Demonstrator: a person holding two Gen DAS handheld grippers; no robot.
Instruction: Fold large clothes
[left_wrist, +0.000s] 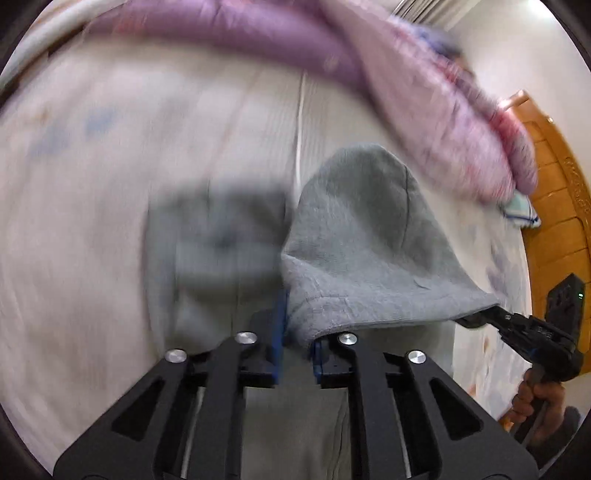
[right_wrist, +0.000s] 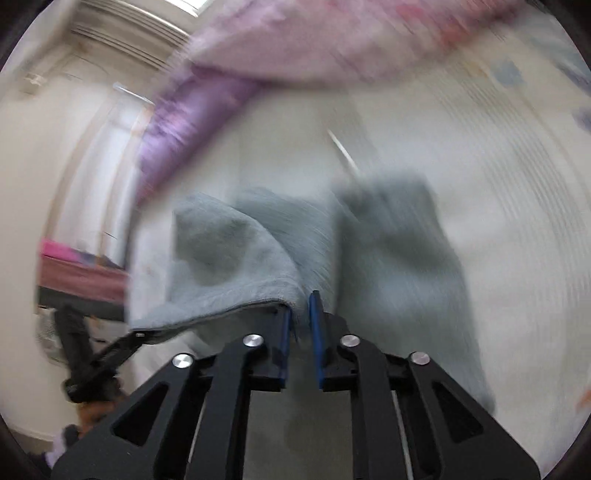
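Grey fleece garment (left_wrist: 362, 236) hangs stretched above the pale bed (left_wrist: 110, 155) — its left corner pinched in the narrow blue-padded jaws of the left gripper (left_wrist: 297, 345), its right corner held in the right gripper (right_wrist: 300, 332), jaws likewise nearly closed on cloth. Purple quilt (left_wrist: 229, 33) lies beyond; a wooden headboard (left_wrist: 554, 206) stands far right.
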